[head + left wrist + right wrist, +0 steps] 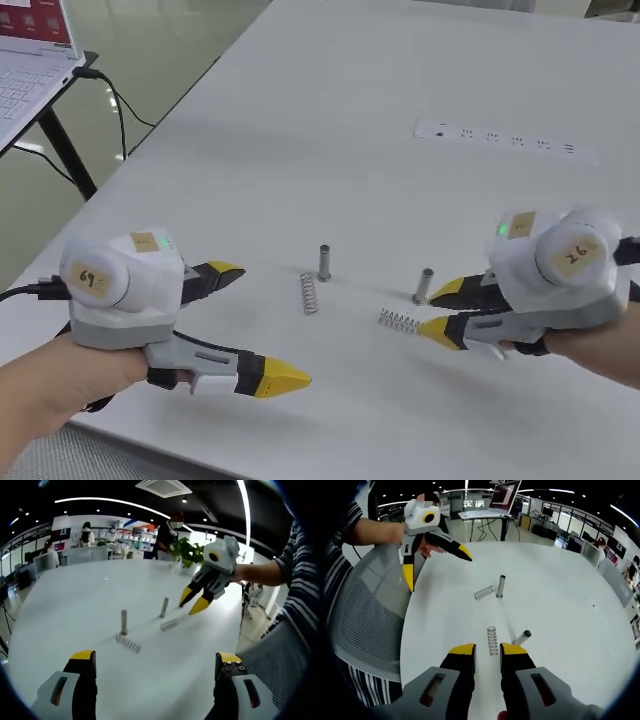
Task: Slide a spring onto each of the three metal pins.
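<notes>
Nearest, by the near edge of the table: left gripper, jaws spread wide, gripping nothing. Right gripper farther right along that edge, jaws parted only narrowly, empty, tips right at the end of one spring lying flat. Just beyond it, a metal pin. Toward the table's middle, second pin upright, second spring flat just beside its base. Power strip toward the far edge.

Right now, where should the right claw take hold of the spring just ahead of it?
Probably across the coils of the spring, near the end nearest the right claw, coming forward and down. It lies flat on the table, lengthwise in line with the jaws, so the far end is free for the nearby pin.
</notes>
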